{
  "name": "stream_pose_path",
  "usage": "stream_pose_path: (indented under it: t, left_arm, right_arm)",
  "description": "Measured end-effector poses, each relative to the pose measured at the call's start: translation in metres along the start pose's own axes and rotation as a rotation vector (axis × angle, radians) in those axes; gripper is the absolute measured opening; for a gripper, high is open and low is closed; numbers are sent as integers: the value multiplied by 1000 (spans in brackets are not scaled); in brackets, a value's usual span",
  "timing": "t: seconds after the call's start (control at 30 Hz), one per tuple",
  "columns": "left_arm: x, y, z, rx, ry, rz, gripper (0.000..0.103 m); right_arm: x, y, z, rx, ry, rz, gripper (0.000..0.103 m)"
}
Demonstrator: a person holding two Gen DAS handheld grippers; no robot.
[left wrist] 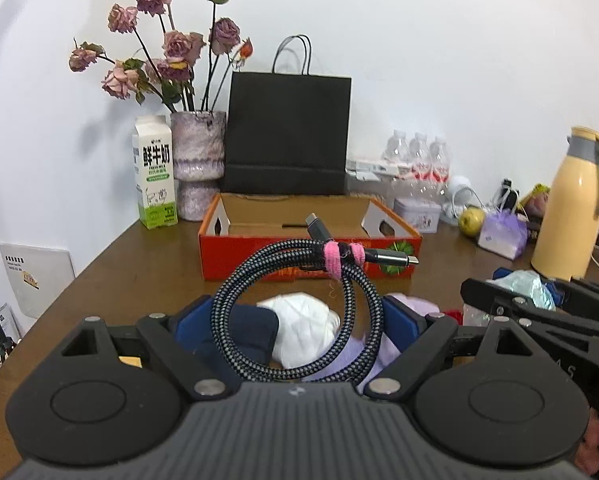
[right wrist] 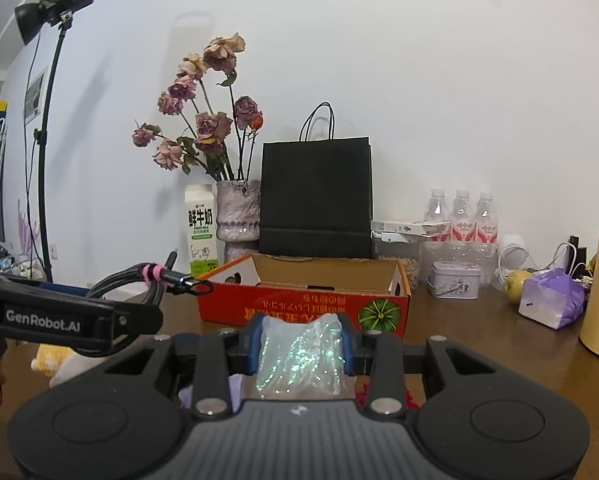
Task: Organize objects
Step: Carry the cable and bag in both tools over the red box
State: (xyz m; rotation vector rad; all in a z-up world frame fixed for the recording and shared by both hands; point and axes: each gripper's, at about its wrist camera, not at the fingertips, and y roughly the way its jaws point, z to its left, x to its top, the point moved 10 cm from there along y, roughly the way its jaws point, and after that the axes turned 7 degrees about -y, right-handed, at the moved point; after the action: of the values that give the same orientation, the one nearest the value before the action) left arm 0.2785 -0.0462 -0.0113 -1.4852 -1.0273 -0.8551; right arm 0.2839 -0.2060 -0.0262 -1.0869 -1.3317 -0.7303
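A brown wooden table (left wrist: pixel 111 264) is set against a white wall. An open red cardboard box (left wrist: pixel 259 252) is placed near its middle. Behind the box a black paper bag (left wrist: pixel 287 132) is stood; to the box's left, a milk carton (left wrist: pixel 154 176) and a vase of dried roses (left wrist: pixel 197 160). To its right are found a small tin (left wrist: pixel 417 210), water bottles (left wrist: pixel 419 160), a green apple (left wrist: pixel 470 221), a purple bag (left wrist: pixel 503 236) and a yellow thermos jug (left wrist: pixel 571 208).
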Motion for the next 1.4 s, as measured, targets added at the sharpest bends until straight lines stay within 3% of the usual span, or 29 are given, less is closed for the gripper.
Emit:
stream_pose_path:
  t: [0.37,0.9,1.4]
  left_arm:
    - [34,35,-1,41,-61,-33,89]
    - [68,91,-14,63,-80,-37,89]
    - [99,146,-16,96,-158,-56,89]
  right_arm:
    - [24,41,-15,14,11,2,35]
    - [34,104,-35,39,37,55,34]
    - [56,160,-55,51,46,21,33]
